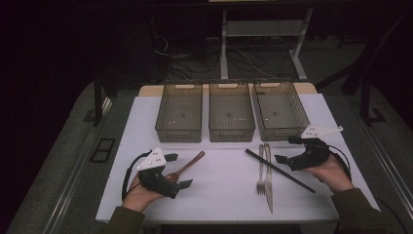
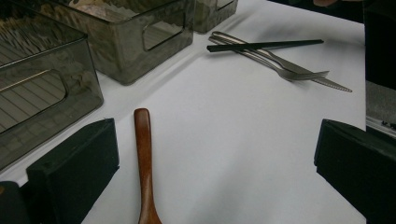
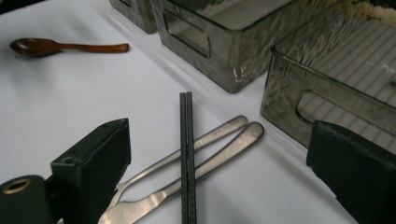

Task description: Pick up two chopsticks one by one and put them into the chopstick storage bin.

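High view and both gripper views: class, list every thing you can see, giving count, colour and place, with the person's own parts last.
Bins: three, smoky clear, side by side at the table's far edge.
Wooden spoon: one, brown, near left, beside the left gripper.
Chopsticks: one pair, black, lying across the fork and knife handles.
Fork: one, silver, near right.
Knife: one, silver, beside the fork.
Table: one, white top.
Left gripper: one, black, jaws open around the spoon handle.
Right gripper: one, black, jaws open by the chopsticks.
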Tool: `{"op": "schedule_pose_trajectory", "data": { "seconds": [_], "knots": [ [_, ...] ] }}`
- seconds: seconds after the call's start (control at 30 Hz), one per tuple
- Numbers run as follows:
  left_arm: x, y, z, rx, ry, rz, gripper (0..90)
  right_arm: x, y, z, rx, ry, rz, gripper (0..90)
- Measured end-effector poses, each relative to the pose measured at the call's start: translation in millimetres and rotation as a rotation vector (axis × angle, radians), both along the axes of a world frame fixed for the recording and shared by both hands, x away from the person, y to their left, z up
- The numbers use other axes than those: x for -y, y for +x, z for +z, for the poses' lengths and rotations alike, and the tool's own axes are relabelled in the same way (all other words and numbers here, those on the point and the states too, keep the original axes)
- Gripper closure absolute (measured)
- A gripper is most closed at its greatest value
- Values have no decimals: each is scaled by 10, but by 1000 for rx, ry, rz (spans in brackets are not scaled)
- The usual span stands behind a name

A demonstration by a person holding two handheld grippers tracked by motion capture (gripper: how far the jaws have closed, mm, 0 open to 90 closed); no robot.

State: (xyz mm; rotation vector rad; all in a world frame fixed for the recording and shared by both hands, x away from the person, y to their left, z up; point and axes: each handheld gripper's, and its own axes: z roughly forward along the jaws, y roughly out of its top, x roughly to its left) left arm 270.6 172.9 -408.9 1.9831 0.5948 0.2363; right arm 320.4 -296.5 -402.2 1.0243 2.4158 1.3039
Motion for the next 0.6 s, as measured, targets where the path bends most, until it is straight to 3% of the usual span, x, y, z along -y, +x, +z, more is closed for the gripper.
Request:
{"op": "schedule_pose_trajectory", "data": {
  "seconds": [0.03, 0.1, 0.4, 0.6],
  "knots": [
    [1, 2, 1, -2, -4, 0, 0, 4, 0, -6, -5, -6, 3, 150],
    [3, 2, -2, -1, -1, -2, 0, 6, -1, -21, -14, -21, 2, 158],
    [2, -3, -17, -3, -8, -3, 0, -11, -6, -80, -66, -58, 57, 425],
    [-1, -4, -26, -1, -3, -6, 0, -33, -12, -119, -97, -89, 80, 546]
  ]
}}
